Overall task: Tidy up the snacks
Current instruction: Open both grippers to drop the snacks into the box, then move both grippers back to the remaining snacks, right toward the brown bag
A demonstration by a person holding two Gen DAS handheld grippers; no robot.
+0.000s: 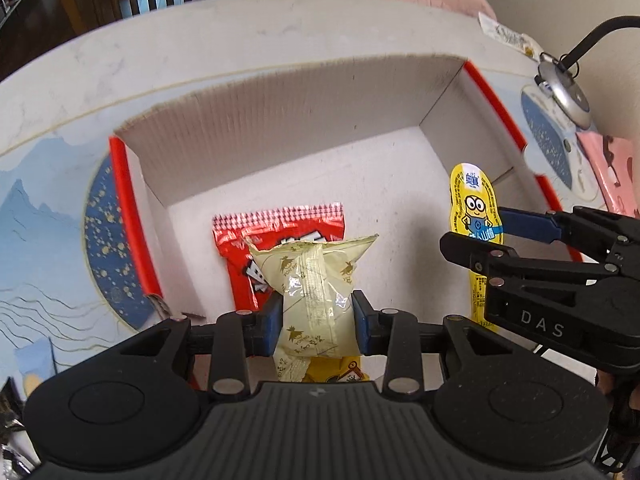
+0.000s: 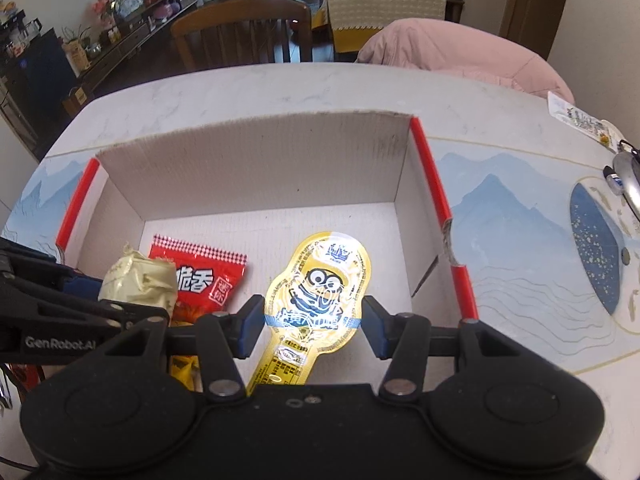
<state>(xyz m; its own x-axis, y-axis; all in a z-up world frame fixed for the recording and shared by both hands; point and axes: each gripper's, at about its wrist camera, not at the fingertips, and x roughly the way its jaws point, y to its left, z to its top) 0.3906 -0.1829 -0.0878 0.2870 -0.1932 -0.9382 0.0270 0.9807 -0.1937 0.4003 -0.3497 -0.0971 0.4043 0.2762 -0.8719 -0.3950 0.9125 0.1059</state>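
An open white cardboard box (image 1: 280,112) with red edges stands on the table, also in the right wrist view as the box (image 2: 256,168). A red snack packet (image 1: 240,248) lies flat on its floor. My left gripper (image 1: 316,320) is shut on a pale yellow-green packet (image 1: 316,272), held over the red packet (image 2: 200,276). To its right, my right gripper (image 1: 476,228) is shut on a yellow Minion packet (image 1: 474,200) across its width. In the right wrist view the Minion packet (image 2: 320,280) sits between the right gripper's (image 2: 314,326) blue pads, above the box floor.
Another yellow packet (image 1: 340,372) shows just under the left gripper. A metal lamp base (image 1: 564,92) and a pink packet (image 1: 612,168) sit right of the box. A white snack (image 2: 576,116) lies at the far right edge; a wooden chair (image 2: 240,36) stands behind the table.
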